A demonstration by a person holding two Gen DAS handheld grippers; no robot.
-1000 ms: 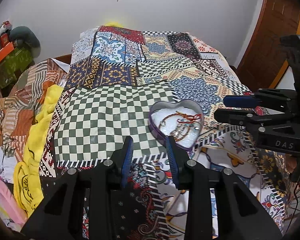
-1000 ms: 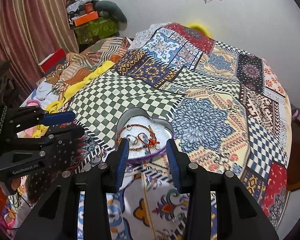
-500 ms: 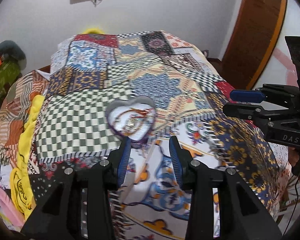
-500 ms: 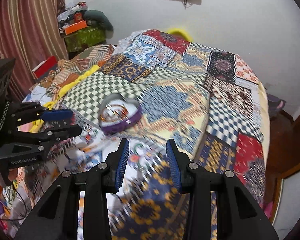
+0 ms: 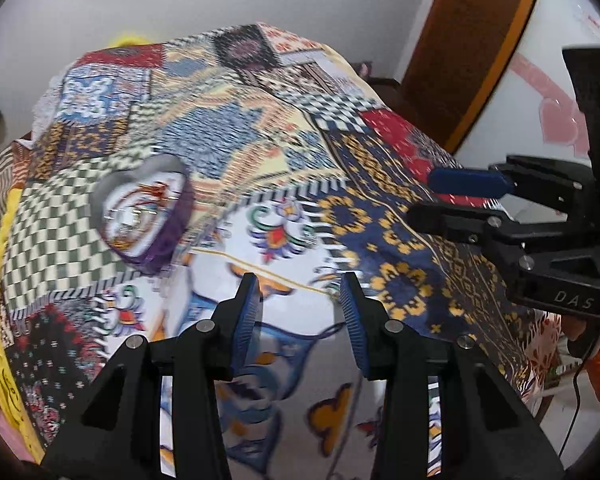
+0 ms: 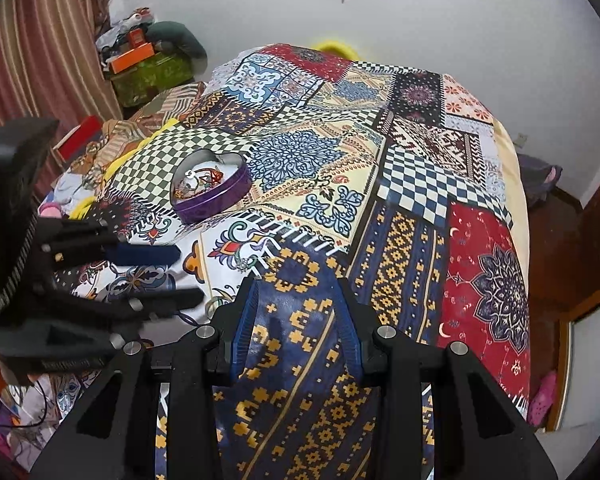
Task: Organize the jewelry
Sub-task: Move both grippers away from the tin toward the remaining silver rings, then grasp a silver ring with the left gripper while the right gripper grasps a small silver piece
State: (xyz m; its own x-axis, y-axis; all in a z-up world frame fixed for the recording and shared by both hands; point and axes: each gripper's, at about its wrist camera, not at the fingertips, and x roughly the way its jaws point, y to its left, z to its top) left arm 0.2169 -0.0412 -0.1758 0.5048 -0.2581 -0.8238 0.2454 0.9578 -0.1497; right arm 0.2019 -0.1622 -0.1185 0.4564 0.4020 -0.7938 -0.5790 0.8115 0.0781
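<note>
A purple heart-shaped tin lies open on the patchwork bedspread, holding a tangle of red and gold bracelets and chains. In the left wrist view the tin is blurred, up and to the left. My left gripper is open and empty over the white floral patch, well to the right of the tin. My right gripper is open and empty over the navy and gold patch, far from the tin. Each gripper shows in the other's view, the right and the left.
The bed edge drops off at the right toward a wooden door. Piled clothes and a yellow cloth lie along the bed's left side. A green box with clutter stands in the far left corner.
Both grippers have swung right, away from the tin, which was just in front of their fingers a second ago. Both stay open and empty.
</note>
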